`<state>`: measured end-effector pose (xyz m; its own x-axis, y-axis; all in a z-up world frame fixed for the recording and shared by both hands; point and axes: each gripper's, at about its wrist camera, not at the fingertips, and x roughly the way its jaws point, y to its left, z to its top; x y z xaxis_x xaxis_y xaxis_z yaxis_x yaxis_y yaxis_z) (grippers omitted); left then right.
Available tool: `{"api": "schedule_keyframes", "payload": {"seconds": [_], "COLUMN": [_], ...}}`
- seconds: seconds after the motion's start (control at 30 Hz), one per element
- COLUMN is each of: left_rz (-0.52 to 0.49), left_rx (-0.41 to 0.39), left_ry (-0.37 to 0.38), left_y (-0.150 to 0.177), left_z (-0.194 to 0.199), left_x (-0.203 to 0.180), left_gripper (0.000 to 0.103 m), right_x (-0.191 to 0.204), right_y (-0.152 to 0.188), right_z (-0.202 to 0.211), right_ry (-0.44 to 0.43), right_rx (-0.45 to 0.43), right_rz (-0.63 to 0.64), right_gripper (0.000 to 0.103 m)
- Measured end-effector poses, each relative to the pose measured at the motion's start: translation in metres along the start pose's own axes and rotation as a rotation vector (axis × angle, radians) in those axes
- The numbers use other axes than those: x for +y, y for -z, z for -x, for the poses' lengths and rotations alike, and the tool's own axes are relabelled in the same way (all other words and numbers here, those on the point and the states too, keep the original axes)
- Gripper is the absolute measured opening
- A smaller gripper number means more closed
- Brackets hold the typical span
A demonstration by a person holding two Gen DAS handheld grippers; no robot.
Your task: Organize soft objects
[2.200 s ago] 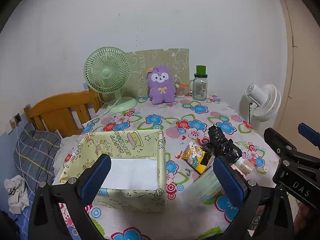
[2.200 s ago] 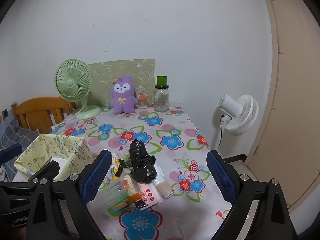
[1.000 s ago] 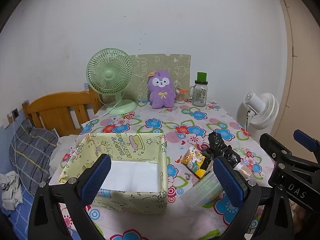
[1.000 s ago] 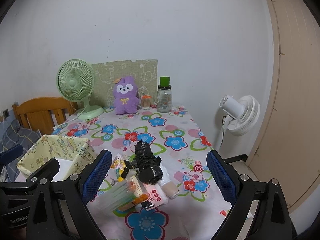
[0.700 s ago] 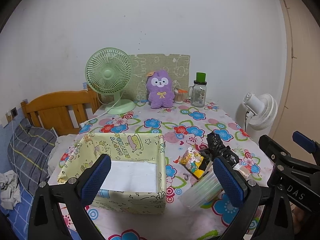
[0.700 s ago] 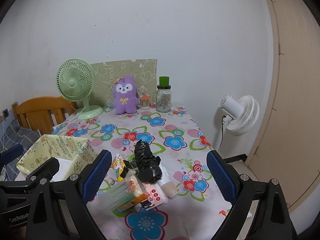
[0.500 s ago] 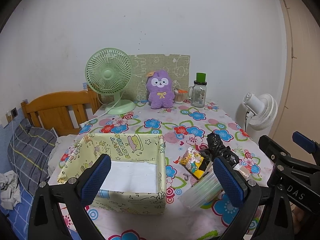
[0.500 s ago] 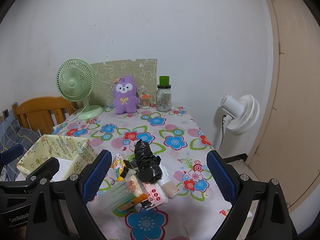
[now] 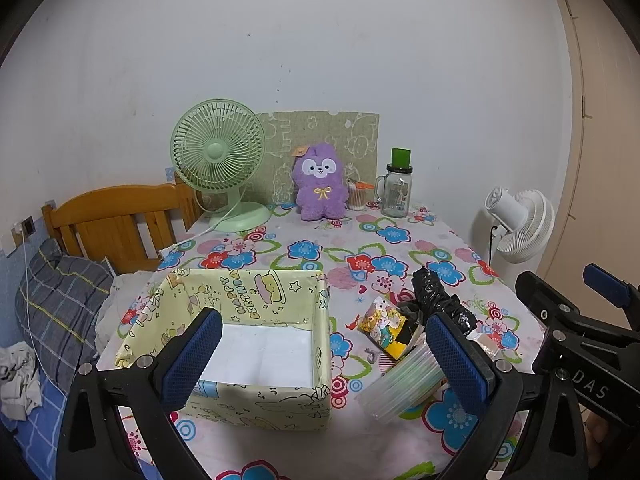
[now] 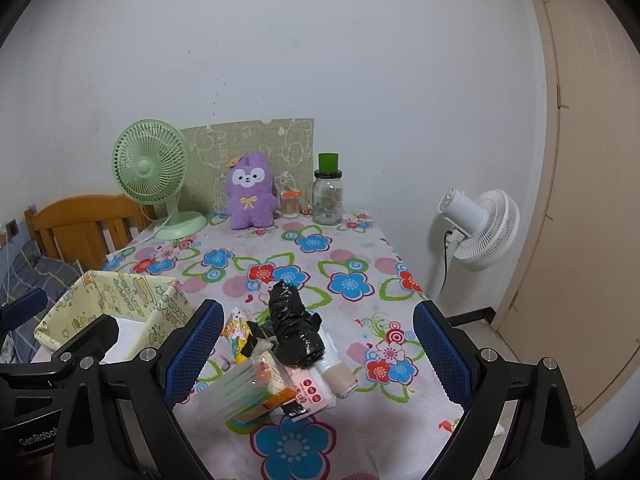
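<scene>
White wall behind; flower-print counter [image 10: 352, 276]. Item: yellow cartoon-print open box [image 9: 256, 300], holding nothing I could see. Item: unsorted pile just right of it, with crumpled black plastic bag [image 10: 292, 324], cartoon snack packet [image 9: 382, 326] and clear sleeve of straws [image 10: 236, 392]. My left tongs [image 9: 320, 356] and right tongs [image 10: 318, 354] gaped wide, holding nothing. Judged: sorting unstarted.

The black bag [image 10: 294, 330] hides part of the pile beneath — the jar [image 10: 328, 198] label stays too small to read.
</scene>
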<state>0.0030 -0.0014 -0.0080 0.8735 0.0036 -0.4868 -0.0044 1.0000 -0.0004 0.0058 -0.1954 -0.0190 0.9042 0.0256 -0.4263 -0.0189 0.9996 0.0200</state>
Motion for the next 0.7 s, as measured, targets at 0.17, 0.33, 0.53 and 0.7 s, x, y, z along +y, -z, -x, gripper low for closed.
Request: {"api": "schedule_keyframes", "payload": {"seconds": [0.17,0.33,0.53,0.7], "left_rz": [0.000,0.000,0.001,0.007], "left_rx": [0.000,0.004,0.007,0.014], "left_ry": [0.000,0.003,0.010,0.018], "left_y": [0.0000,0.0009,-0.0018,-0.0023], "left_z": [0.0000,-0.0003,-0.0013,-0.0088], "left_x": [0.0000,-0.0005,-0.0018,-0.0028], "left_gripper": [0.103,0.102,0.102,0.102], "right_x": [0.0000,-0.0003,-0.0012,-0.0046], "right_y": [0.0001,0.0002,-0.0010,-0.0044], "right_z": [0.0001,-0.0003,-0.0009,-0.0058], "right_ry": [0.000,0.000,-0.003,-0.002], "right_rx": [-0.001,0.001,0.004,0.006], "right_rz": [0.000,-0.002,-0.002,-0.004], "right_gripper": [0.097,0.097,0.097,0.097]}}
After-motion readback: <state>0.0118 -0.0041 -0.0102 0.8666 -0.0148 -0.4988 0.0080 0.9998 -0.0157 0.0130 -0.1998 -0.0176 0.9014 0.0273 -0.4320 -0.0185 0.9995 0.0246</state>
